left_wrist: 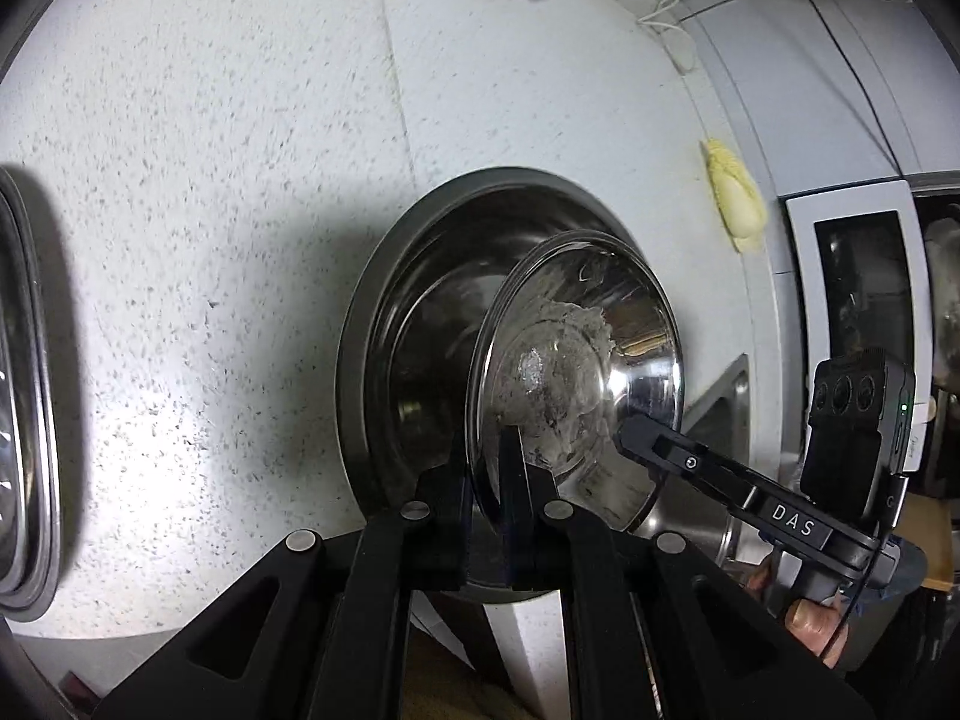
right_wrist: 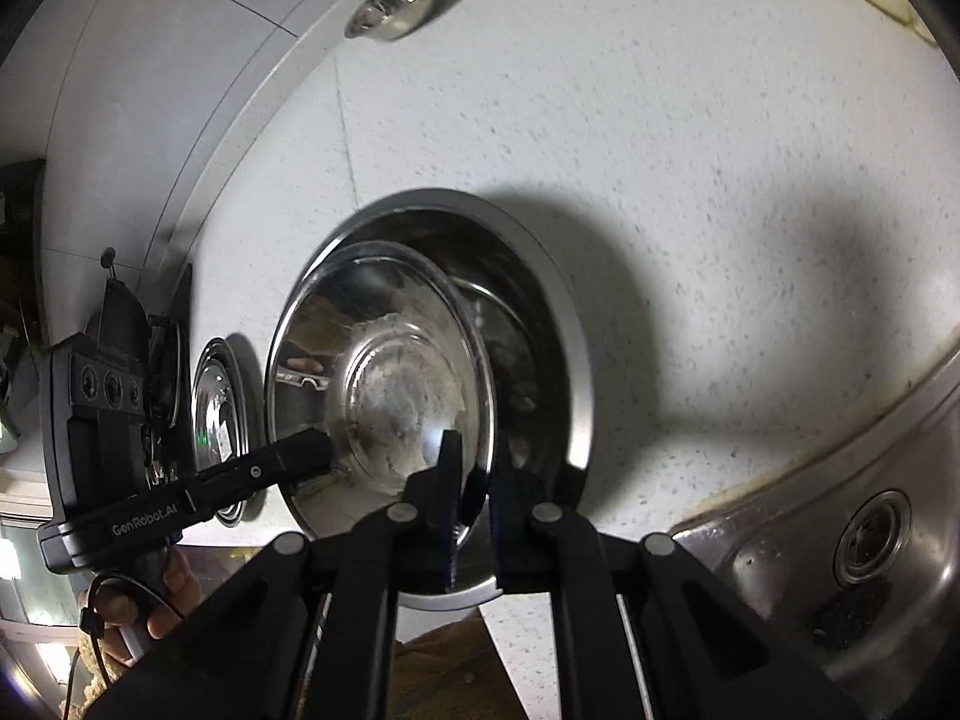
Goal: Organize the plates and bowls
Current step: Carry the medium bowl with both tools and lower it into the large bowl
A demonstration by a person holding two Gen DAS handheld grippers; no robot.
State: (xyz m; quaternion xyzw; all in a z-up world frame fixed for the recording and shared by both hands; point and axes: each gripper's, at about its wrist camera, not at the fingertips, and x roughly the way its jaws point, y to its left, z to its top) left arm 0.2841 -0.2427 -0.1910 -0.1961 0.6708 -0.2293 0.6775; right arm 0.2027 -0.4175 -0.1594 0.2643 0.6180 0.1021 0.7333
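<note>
A steel bowl (left_wrist: 576, 372), its inside smeared with grey residue, hangs tilted just above the mouth of a larger steel bowl (left_wrist: 420, 300) that sits on the speckled white counter (left_wrist: 210, 210) — 2 grippers carry it between them by opposite sides of its rim. The left gripper (left_wrist: 486, 480) is clamped narrow on the rim's near-left edge, 1 finger inside the wall and 1 outside; the right gripper (right_wrist: 474, 480) pinches the opposite edge the same way, and in the left wrist view its fingertips show against the bowl's right flank. The held bowl lies straight ahead of both claws and partly overlaps the larger bowl's opening, offset toward the sink (right_wrist: 840, 510) side in the left view, so neither hand is clearly the nearer. Judged from this, nesting calls for a short shift to centre it, a levelling of the tilt, then a descent. A small bowl (right_wrist: 399, 0) stands well apart at the counter's far edge; stacked plates (left_wrist: 24, 390) rest to the left.
</note>
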